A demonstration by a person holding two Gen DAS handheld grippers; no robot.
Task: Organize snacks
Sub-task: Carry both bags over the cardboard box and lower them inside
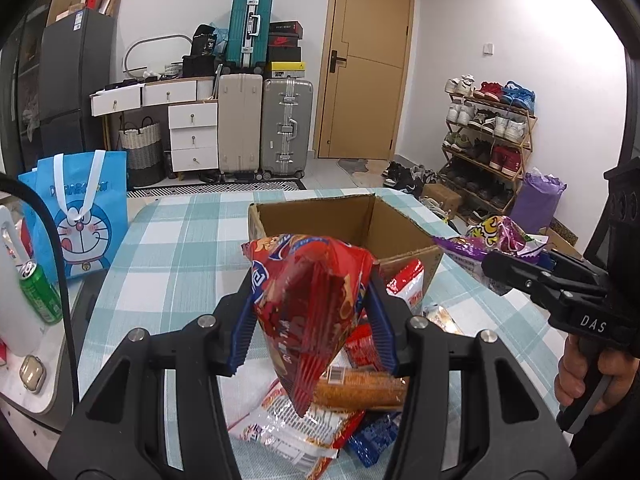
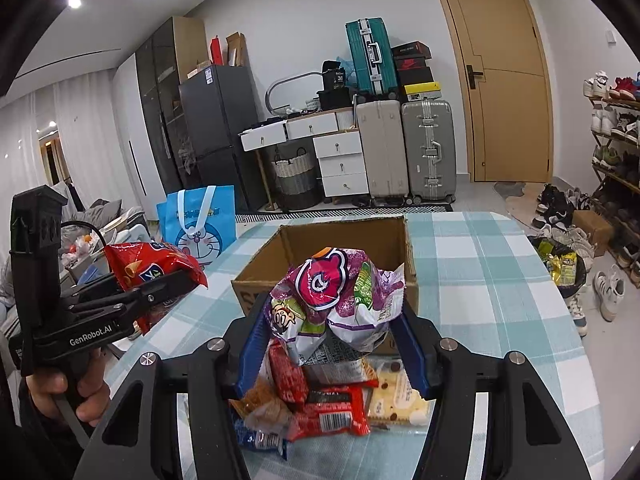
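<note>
My left gripper (image 1: 310, 332) is shut on a red snack bag (image 1: 312, 304), lifted above the table in front of the open cardboard box (image 1: 400, 224). The right gripper (image 2: 332, 344) is shut on a purple and white snack bag (image 2: 340, 300), also raised just before the box (image 2: 296, 244). Under both lies a pile of snack packets (image 2: 332, 404) on the checked tablecloth (image 1: 180, 248). In the right wrist view the left gripper (image 2: 160, 284) shows at the left with its red bag (image 2: 152, 264). In the left wrist view the right gripper (image 1: 520, 268) shows at the right with the purple bag (image 1: 496, 236).
A blue cartoon bag (image 1: 80, 216) and a green can (image 1: 40, 292) stand left of the table. Beyond the table are suitcases (image 1: 264, 128), white drawers (image 1: 192, 132), a wooden door (image 1: 368, 60) and a shoe rack (image 1: 488, 140). A bin with wrappers (image 2: 560, 268) stands on the floor at the right.
</note>
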